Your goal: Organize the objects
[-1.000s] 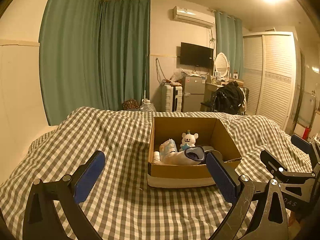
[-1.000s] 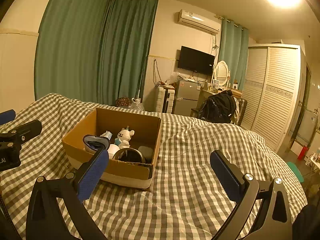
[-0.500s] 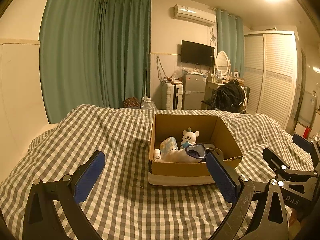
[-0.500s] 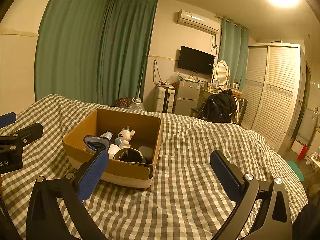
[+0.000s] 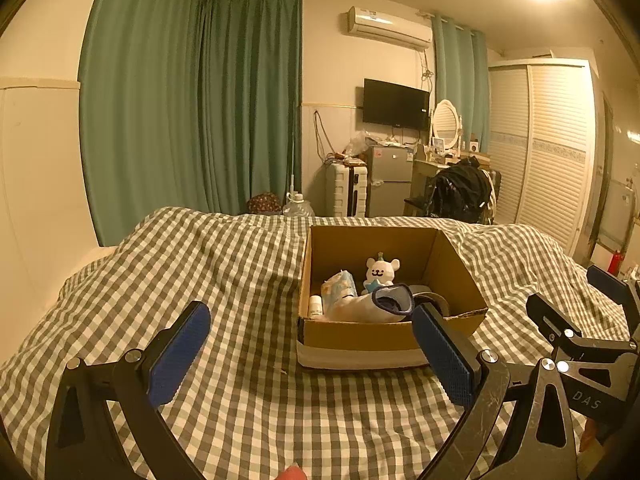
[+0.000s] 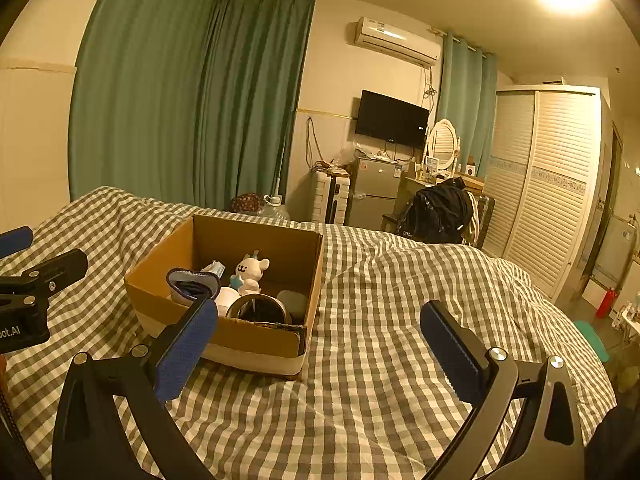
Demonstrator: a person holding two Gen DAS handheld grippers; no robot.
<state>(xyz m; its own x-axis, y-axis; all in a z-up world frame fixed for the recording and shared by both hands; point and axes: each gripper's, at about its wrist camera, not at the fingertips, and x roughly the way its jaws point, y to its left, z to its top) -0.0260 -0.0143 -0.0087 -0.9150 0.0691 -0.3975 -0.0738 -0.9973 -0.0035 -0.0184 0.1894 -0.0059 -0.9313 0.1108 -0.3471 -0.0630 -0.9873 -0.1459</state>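
cardboard box of small goods, on bed

cardboard box (image 5: pixel 384 336) sits open-topped on the checked bedspread (image 5: pixel 224 280), ahead of both tools; contents packed close together toward the near wall: white bear toy (image 5: pixel 381 270), tissue pack (image 5: pixel 340 289), small white bottle (image 5: pixel 315 306), white sock with dark cuff (image 5: pixel 390 302), round dark-rimmed item (image 6: pixel 258 307), grey rounded lump (image 6: pixel 294 303) whose kind cannot be told.

handling, as judged: bear and sock soft and light, will squash under the pads, best pinched at the body or the cuff; tissue pack light, film likely slippery, take across its narrow sides; bottle stiff and small, apt to roll, take at the waist; round item looks rigid, take by the rim; box itself light but floppy at the walls, better held by two opposite walls than one edge.

left gripper (image 5: pixel 308 356) spread wide, holding nothing, short of the box; right gripper (image 6: pixel 316 352) likewise wide and empty, box off to its left.
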